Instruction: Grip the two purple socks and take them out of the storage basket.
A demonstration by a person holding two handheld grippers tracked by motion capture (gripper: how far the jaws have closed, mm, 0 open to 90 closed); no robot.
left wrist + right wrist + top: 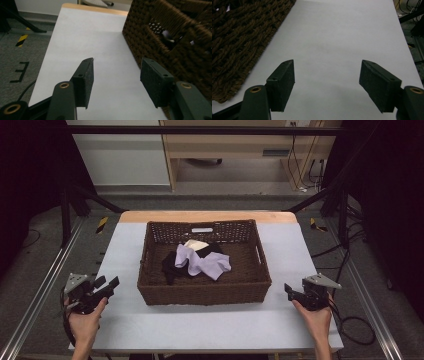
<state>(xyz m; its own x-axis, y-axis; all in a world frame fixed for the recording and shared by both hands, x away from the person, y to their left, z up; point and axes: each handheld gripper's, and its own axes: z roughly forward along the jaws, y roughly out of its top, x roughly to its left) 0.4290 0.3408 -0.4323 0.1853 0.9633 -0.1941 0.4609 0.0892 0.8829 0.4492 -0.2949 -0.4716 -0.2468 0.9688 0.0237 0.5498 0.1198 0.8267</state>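
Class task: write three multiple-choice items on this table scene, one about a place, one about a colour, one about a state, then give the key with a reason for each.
1. Where does the wicker basket stand?
A. At the table's left edge
B. Mid-table, between the two claws
C. On the floor

2. What colour is the cloth lying on top of the pile in the basket?
A. Lilac
B. Red
C. Green

3. How do the jaws of the left claw stand?
A. Shut on a cloth
B. Shut on nothing
C. Apart, holding nothing

Key: B, the high view shows the left claw to one side of it and the right claw to the other. A, the lilac cloth overlies the black cloth. C, bare table shows between the jaws.
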